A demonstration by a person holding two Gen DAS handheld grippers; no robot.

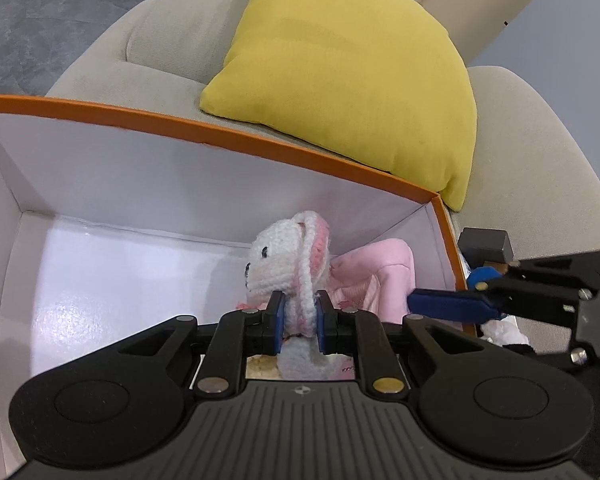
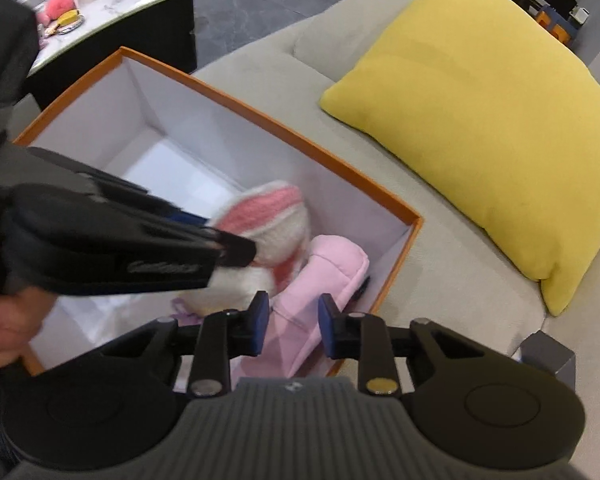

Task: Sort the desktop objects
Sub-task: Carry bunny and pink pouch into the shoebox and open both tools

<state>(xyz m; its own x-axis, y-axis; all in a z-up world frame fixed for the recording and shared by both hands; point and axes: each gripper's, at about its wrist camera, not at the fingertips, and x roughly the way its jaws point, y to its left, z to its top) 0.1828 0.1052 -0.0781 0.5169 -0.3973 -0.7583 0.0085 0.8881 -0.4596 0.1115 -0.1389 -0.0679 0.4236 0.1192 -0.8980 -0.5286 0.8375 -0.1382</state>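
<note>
My left gripper (image 1: 300, 322) is shut on a white and pink knitted bunny (image 1: 288, 264) and holds it inside an orange-rimmed white box (image 1: 228, 134) on the sofa. A pink soft pouch (image 1: 380, 276) lies in the box's right corner behind the bunny. In the right wrist view the bunny (image 2: 268, 220) hangs from the left gripper (image 2: 236, 248) over the box (image 2: 260, 114), next to the pouch (image 2: 324, 280). My right gripper (image 2: 294, 330) is open and empty, above the box's near right corner and the pouch. It also shows in the left wrist view (image 1: 440, 304).
A yellow cushion (image 2: 488, 120) leans on the beige sofa (image 2: 432, 240) behind the box. A dark grey block (image 2: 548, 354) sits on the sofa right of the box. A side table (image 2: 112, 4) with a paper roll and small items stands at far left.
</note>
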